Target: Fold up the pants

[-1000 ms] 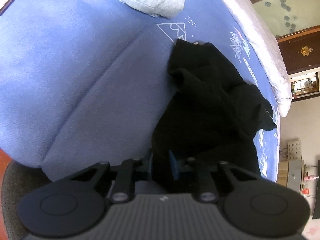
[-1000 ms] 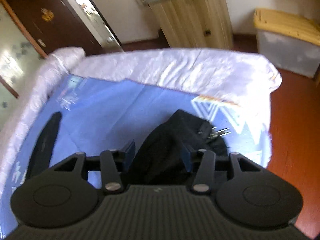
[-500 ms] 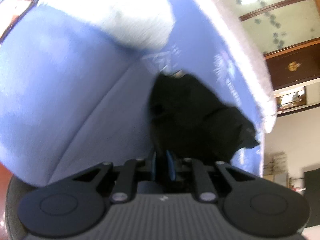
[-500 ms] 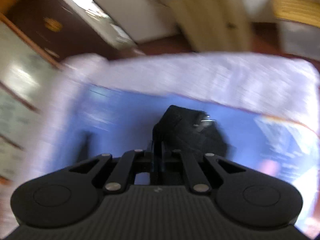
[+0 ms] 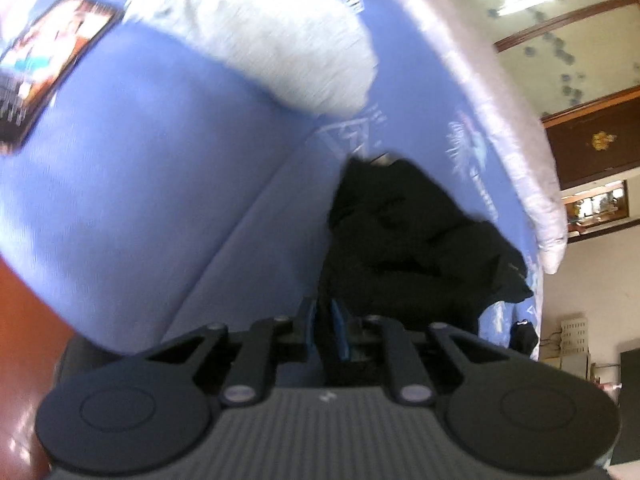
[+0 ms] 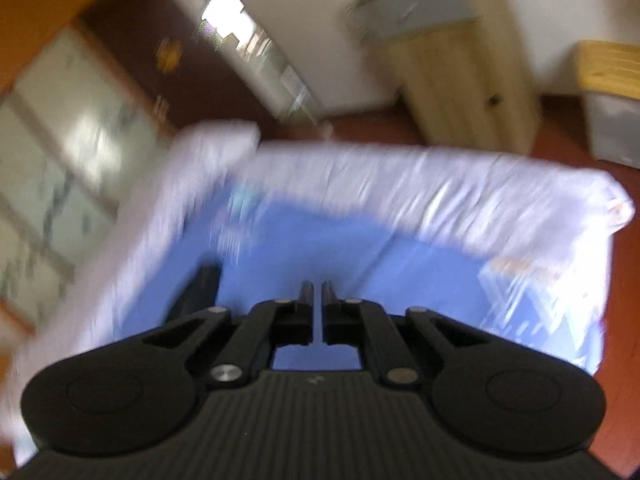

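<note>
Left gripper (image 5: 326, 322) clamped on an edge of black pants (image 5: 412, 248), bunched on the blue bedsheet (image 5: 160, 168) below a white pillow (image 5: 260, 40). Right gripper (image 6: 317, 300) nearly closed, holding nothing, above the bed.

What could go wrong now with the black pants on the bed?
1. The right gripper is shut with no cloth visible between its fingers, so only one side may be lifted.
2. The left gripper pinches just one edge of the black pants, which hang bunched; the fold may come out crooked.
3. The grey pillow lies close behind on the blue sheet, so a swing could drag the pants onto it.
</note>
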